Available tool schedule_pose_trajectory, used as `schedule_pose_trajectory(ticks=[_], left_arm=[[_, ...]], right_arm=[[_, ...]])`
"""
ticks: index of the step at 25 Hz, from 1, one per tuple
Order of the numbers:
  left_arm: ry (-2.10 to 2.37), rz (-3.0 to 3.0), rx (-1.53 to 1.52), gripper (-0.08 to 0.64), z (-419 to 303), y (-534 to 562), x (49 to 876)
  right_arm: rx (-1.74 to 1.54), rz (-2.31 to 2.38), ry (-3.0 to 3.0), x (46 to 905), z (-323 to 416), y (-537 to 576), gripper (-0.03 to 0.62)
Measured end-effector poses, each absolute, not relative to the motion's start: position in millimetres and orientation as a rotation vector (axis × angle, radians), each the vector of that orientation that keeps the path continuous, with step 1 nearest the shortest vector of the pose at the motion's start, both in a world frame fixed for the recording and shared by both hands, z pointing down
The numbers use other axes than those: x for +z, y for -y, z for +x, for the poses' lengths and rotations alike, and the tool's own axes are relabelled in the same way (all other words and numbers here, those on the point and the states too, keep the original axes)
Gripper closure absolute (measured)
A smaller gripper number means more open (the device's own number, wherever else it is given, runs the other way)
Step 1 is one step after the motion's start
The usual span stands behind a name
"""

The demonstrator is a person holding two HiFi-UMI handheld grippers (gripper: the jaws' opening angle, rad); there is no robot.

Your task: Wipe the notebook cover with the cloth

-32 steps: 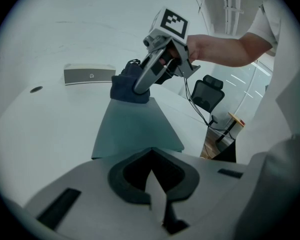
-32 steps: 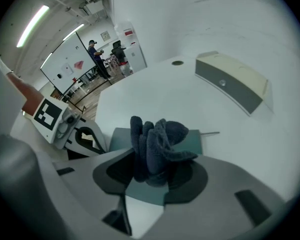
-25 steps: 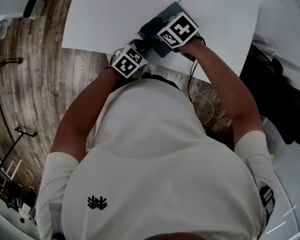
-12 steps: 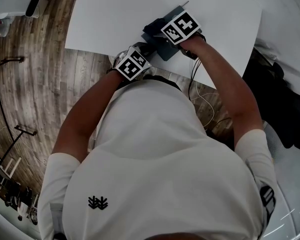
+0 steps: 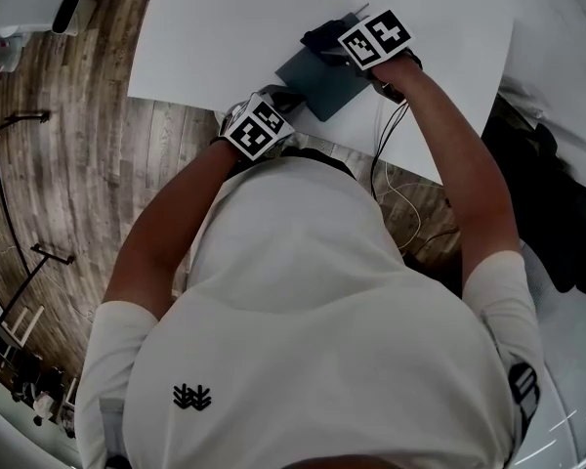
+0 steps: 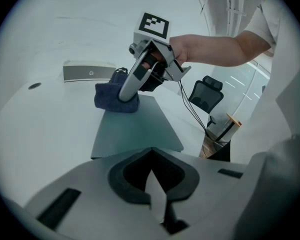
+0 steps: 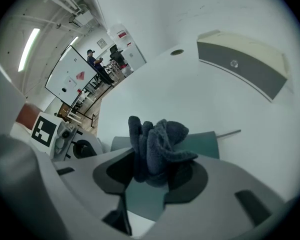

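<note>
A dark teal notebook (image 5: 317, 81) (image 6: 135, 129) lies flat near the white table's (image 5: 205, 27) front edge. My right gripper (image 5: 344, 45) (image 7: 155, 176) is shut on a bunched dark blue cloth (image 5: 319, 36) (image 7: 157, 146) and presses it on the notebook's far end; the left gripper view also shows the cloth (image 6: 110, 98). My left gripper (image 5: 281, 96) (image 6: 151, 156) has its jaws closed together with nothing between them. Its tips sit at the notebook's near corner, and I cannot tell if they touch it.
A flat grey-and-cream box (image 6: 87, 72) (image 7: 245, 66) lies farther back on the table beside a small round hole (image 6: 34, 85). A thin rod (image 7: 229, 133) sticks out past the notebook. Wooden floor (image 5: 68, 164) and cables (image 5: 391, 179) lie below the table edge.
My right gripper has slid the cloth up the notebook cover, away from the body and to the right, uncovering more of the cover. The left gripper has stayed at the near corner.
</note>
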State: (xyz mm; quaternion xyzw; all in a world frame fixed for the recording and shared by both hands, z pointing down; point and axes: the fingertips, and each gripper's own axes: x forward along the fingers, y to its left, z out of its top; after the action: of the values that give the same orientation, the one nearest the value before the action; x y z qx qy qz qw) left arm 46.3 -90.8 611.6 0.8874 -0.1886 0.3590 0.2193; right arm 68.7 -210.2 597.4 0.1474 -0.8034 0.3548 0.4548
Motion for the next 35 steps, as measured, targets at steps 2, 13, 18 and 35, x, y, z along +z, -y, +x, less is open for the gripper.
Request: schedule_pose_trajectory(ticks=[2, 13, 18, 35], left_arm=[[0.522, 2.456, 0.993, 0.554, 47, 91, 612], [0.51, 2.44, 0.994, 0.554, 47, 91, 614], [0.516, 2.444, 0.991, 0.554, 46, 92, 613], [0.542, 2.453, 0.986, 0.554, 40, 90, 614]], right_arm=[[0.857, 0.378, 1.977, 597, 77, 219, 0.434], [0.831, 0.451, 1.963, 599, 122, 265, 0.433], [0.812, 0.488, 1.966, 600, 134, 279, 0.434], [0.679, 0.65, 2.025, 590, 159, 292, 0.434]])
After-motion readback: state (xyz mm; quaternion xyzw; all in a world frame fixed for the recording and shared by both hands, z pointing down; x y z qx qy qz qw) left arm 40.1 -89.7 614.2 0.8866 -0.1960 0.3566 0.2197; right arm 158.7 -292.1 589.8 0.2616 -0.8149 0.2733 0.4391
